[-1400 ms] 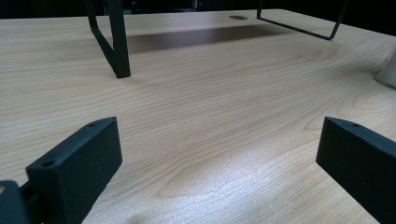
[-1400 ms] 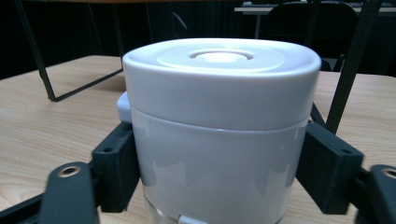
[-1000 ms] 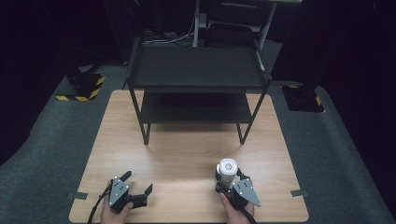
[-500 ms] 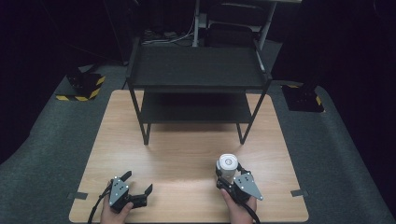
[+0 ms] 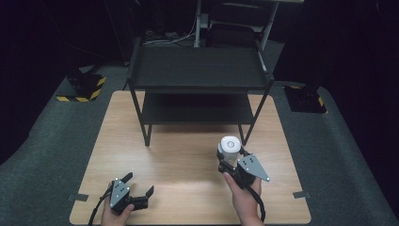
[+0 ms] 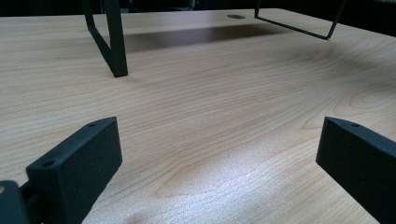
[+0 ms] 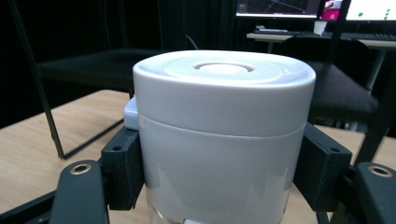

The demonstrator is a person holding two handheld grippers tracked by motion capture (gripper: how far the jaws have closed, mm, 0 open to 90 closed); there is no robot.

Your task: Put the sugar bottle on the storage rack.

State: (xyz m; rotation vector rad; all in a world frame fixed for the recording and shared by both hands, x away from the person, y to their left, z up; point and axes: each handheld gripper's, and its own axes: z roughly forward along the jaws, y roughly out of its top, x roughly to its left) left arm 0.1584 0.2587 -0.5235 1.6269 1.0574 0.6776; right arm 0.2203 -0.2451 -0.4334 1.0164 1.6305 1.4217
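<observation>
Moved: right gripper [image 5: 229,157] with the white canister [image 5: 229,147] sits a little farther up the bench [image 5: 188,155] toward the black shelf rack [image 5: 197,80] than a second ago; left gripper [image 5: 136,188] lies as before.
Right fingers: clamped on the white canister [image 7: 224,135], one black pad [image 7: 122,165] on each side of its body below the lid.
Left fingers: spread wide, with bare bench [image 6: 210,116] between them.
High view: canister upright, just in front of the rack's right front leg [image 5: 249,127]; left gripper well apart from the rack, near the bench's front edge.
Right gripper view: the lid's ringed top, a dark chair and lit monitors [image 7: 308,7] beyond the rack.
Left gripper view: rack leg [image 6: 114,42] close ahead, left of the open gap.
Around: dark carpet, yellow-black striped blocks [image 5: 84,87] beside the rack.
</observation>
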